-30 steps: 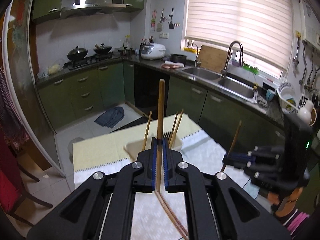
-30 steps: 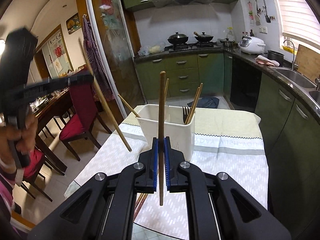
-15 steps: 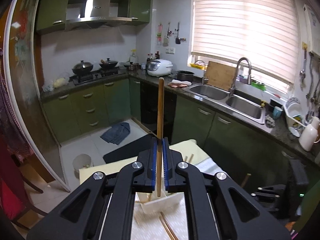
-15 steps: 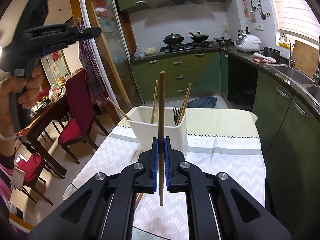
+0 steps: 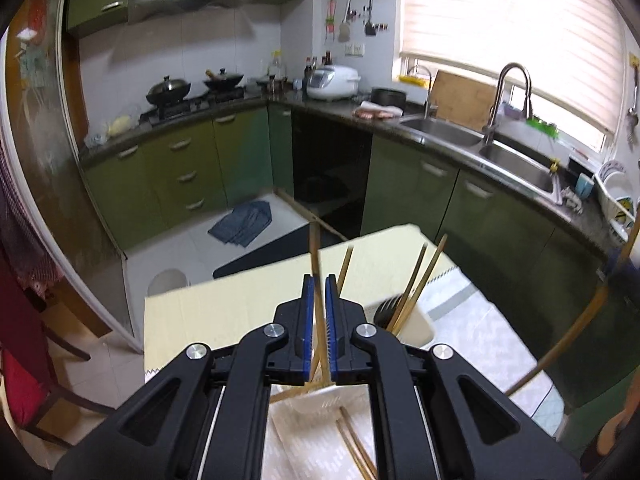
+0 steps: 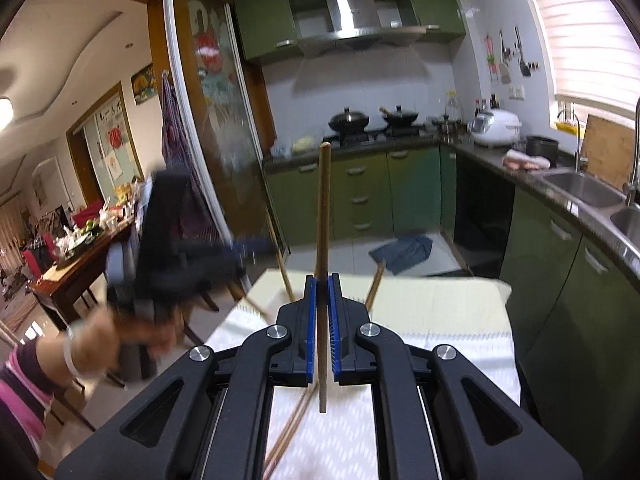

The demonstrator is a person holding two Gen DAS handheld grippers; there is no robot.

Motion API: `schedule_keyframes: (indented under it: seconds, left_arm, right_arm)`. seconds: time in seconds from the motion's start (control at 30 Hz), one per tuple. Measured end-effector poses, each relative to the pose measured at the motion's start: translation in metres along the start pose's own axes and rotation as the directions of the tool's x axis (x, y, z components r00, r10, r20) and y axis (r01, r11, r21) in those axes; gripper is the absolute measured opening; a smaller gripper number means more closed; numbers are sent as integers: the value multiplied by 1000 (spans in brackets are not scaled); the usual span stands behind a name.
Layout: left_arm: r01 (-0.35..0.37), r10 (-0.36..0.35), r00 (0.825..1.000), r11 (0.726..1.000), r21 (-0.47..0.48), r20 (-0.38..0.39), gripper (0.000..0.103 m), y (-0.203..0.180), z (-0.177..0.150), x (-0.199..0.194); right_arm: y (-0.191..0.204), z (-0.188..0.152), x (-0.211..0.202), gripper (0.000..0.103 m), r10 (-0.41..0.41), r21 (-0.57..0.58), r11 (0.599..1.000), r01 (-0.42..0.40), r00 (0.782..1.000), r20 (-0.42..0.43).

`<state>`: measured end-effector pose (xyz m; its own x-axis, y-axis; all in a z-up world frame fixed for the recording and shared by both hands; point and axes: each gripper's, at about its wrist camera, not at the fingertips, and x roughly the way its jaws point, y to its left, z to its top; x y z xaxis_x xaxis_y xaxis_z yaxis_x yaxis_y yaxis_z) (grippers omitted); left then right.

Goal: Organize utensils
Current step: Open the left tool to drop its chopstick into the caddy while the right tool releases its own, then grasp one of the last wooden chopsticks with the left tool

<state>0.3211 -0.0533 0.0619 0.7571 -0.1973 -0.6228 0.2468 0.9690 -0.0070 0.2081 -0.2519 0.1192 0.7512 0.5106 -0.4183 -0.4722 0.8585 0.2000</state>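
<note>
My left gripper (image 5: pixel 319 292) hovers just above the white utensil holder (image 5: pixel 420 330). Its blue pads stand slightly apart with a wooden chopstick (image 5: pixel 315 256) loose between them, tilted, its lower end down in the holder. The holder also has several chopsticks (image 5: pixel 418 280) and a dark fork (image 5: pixel 386 312). My right gripper (image 6: pixel 322 292) is shut on an upright wooden chopstick (image 6: pixel 323 216) above the table. The left gripper (image 6: pixel 188 236) shows blurred at the left of the right wrist view.
The table has a patterned white and yellow cloth (image 5: pixel 224 320). Two loose chopsticks (image 5: pixel 356 446) lie on it near the holder. Green kitchen cabinets (image 5: pixel 472 208) and a sink (image 5: pixel 516 160) lie beyond. A red chair (image 5: pixel 20 368) stands at left.
My left gripper has dropped down over the holder and its pads have parted; its chopstick has slid down and tilted into the holder. My right gripper moved closer, chopstick still gripped.
</note>
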Motion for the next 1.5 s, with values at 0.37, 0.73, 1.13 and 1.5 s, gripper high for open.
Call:
schedule_keyframes:
  seconds: [0.37, 0.73, 1.13, 1.5]
  left_arm:
    - [16, -16, 1000, 1000, -5, 25, 29, -4, -16, -33]
    - [86, -96, 972, 995, -57, -214, 30, -10, -100, -19]
    - [52, -127, 857, 986, -161, -499, 30, -11, -173, 60]
    - [-20, -105, 811, 978, -208, -575, 30, -21, -182, 100]
  right_arm:
    - [0, 64, 53, 7, -68, 15, 998, 67, 994, 91]
    - [-12, 20, 148, 7, -101, 22, 994, 103, 992, -69]
    - [-5, -16, 73, 23, -85, 2, 996, 85, 996, -7]
    - [-43, -72, -22, 23, -110, 66, 992, 109, 994, 3]
